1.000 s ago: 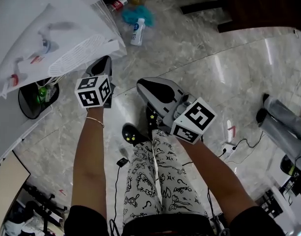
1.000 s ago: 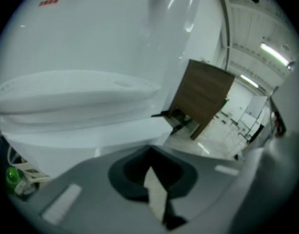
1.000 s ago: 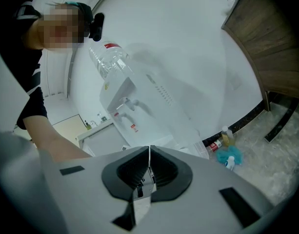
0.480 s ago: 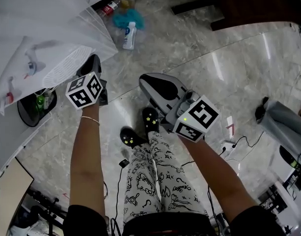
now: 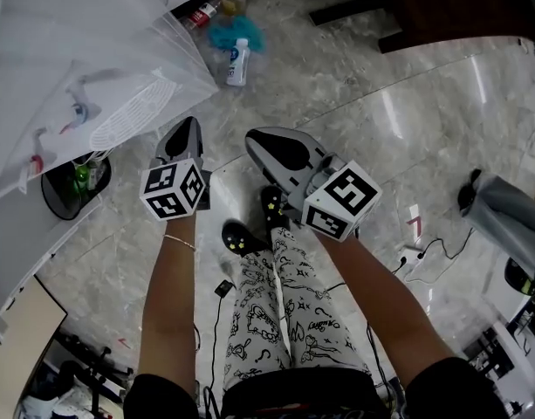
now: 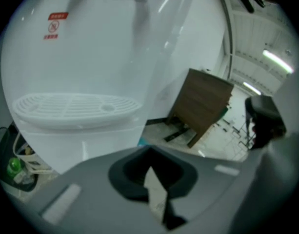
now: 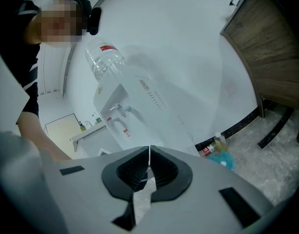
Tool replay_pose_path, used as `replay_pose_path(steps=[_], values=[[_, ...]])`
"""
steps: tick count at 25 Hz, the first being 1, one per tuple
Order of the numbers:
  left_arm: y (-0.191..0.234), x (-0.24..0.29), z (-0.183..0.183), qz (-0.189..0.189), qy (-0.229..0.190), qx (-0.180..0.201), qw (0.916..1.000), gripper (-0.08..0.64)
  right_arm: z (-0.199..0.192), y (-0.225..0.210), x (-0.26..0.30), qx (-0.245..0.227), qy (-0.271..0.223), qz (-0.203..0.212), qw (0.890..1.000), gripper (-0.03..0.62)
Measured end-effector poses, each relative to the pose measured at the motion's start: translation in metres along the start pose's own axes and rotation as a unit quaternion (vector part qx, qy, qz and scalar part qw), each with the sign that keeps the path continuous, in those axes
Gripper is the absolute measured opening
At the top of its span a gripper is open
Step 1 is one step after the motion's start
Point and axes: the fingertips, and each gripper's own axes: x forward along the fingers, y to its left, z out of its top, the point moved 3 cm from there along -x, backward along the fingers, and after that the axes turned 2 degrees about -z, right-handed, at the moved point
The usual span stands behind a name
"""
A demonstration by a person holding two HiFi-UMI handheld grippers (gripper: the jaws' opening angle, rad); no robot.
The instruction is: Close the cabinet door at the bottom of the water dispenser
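Note:
The white water dispenser (image 5: 66,68) fills the upper left of the head view, its drip tray (image 5: 123,113) jutting out; the front below the tray is hidden from above. In the left gripper view the drip tray (image 6: 73,106) and the plain white front (image 6: 86,147) under it are close ahead; I cannot make out a door edge. My left gripper (image 5: 185,131) (image 6: 149,154) is shut and empty, just right of the tray. My right gripper (image 5: 260,147) (image 7: 149,151) is shut and empty, beside it over the floor. The dispenser (image 7: 134,106) with its bottle stands farther off in the right gripper view.
Bottles (image 5: 238,59) and a blue cloth (image 5: 236,31) lie on the marble floor by the wall. A black bin (image 5: 71,183) sits left of the dispenser. Dark wooden furniture (image 5: 442,7) (image 6: 203,104) stands behind. Cables and a power strip (image 5: 408,264) lie at right.
My left gripper has shifted right and back toward my body, away from the drip tray. The right gripper has barely moved.

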Motion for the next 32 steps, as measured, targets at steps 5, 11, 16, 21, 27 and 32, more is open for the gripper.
replay_pose_path(steps=[5,11,16,21,27,32], values=[[-0.031,-0.05,-0.004,-0.021,-0.008,0.011,0.9997,-0.003,-0.021,0.013,0.004,-0.014,0.035,0.005,0.999,0.017],[-0.041,-0.096,-0.009,-0.036,-0.013,0.009,0.9992,-0.002,-0.039,0.037,0.008,-0.016,0.057,0.011,0.998,0.017],[-0.041,-0.123,-0.017,-0.03,-0.022,-0.007,0.9993,-0.003,-0.056,0.061,0.009,-0.021,0.077,0.017,0.997,0.016],[-0.038,-0.148,-0.025,-0.023,-0.027,-0.002,0.9994,-0.003,-0.068,0.083,0.006,-0.015,0.082,0.024,0.996,0.016],[-0.031,-0.177,-0.034,-0.015,-0.025,-0.007,0.9996,-0.003,-0.074,0.11,0.005,-0.047,0.105,0.041,0.993,0.016],[-0.029,-0.201,-0.04,-0.011,-0.021,-0.01,0.9997,-0.002,-0.076,0.127,0.006,-0.045,0.102,0.048,0.993,0.016]])
